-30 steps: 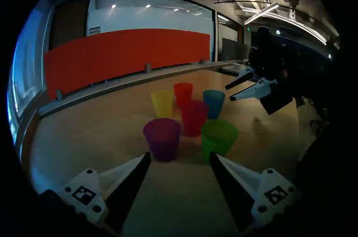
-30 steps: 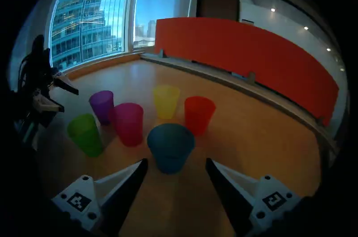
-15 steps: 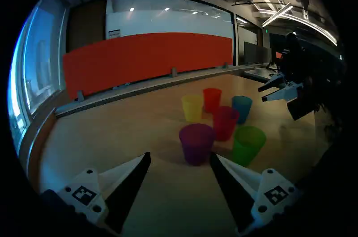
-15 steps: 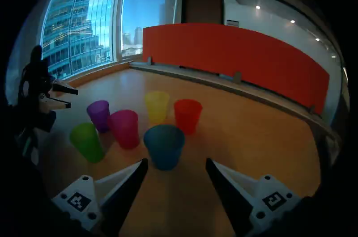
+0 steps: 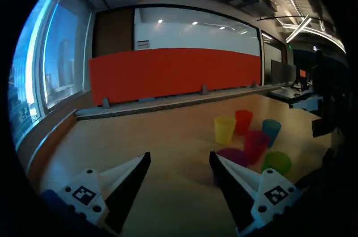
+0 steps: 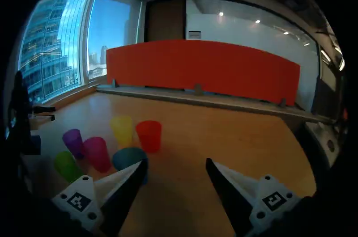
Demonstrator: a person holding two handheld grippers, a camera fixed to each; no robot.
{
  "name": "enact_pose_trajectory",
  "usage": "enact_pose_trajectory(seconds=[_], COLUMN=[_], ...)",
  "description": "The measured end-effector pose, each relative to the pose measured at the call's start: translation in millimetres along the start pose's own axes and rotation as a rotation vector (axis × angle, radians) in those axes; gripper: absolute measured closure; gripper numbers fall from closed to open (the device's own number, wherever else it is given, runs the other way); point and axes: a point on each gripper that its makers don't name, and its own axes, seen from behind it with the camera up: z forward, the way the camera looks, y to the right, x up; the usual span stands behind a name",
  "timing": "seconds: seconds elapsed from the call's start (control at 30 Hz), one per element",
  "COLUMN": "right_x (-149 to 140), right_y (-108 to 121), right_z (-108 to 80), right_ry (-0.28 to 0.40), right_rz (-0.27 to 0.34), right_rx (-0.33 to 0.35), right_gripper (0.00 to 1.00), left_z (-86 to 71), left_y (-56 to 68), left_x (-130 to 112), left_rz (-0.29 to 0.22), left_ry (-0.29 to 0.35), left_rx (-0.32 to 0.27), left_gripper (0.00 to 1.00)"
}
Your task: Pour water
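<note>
The left hand-held gripper point(image 5: 179, 154) hung above the tabletop point(image 5: 134, 141) with its fingers spread wide and nothing between them. The right hand-held gripper point(image 6: 175, 161) was just as wide and empty. Six cups stood in a tight cluster, well in from the tabletop's far edge, where an orange partition point(image 5: 174, 74) ran. In the left gripper view the yellow cup point(image 5: 223, 129), red cup point(image 5: 243, 121) and blue cup point(image 5: 271, 129) stood farthest, the magenta cup point(image 5: 256, 143) in the middle, and the purple cup point(image 5: 232, 155) and green cup point(image 5: 276, 162) nearest. Whether any held water could not be told.
</note>
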Motion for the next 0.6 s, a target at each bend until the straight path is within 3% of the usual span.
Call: enact_pose_trajectory(seconds=[0.2,0.4,0.6], right_x=[10.1,20.2,34.7], right_y=[7.2,21.0,26.5], right_z=[-1.4,-2.6,-8.2], right_ry=[0.052,0.111,0.199], right_rz=[0.018,0.07,0.127], right_rx=[-0.054,-0.132,-0.194], right_gripper=[0.0,0.0,0.0], left_z=[5.7,5.3,4.4], left_y=[-0.4,-12.1,-15.2], left_x=[8.2,14.6,24.0], left_rz=[-0.084,-0.125,-0.162], left_ry=[0.057,0.105,0.153], left_rx=[0.036,0.105,0.125], left_gripper=[0.03,0.02,0.02])
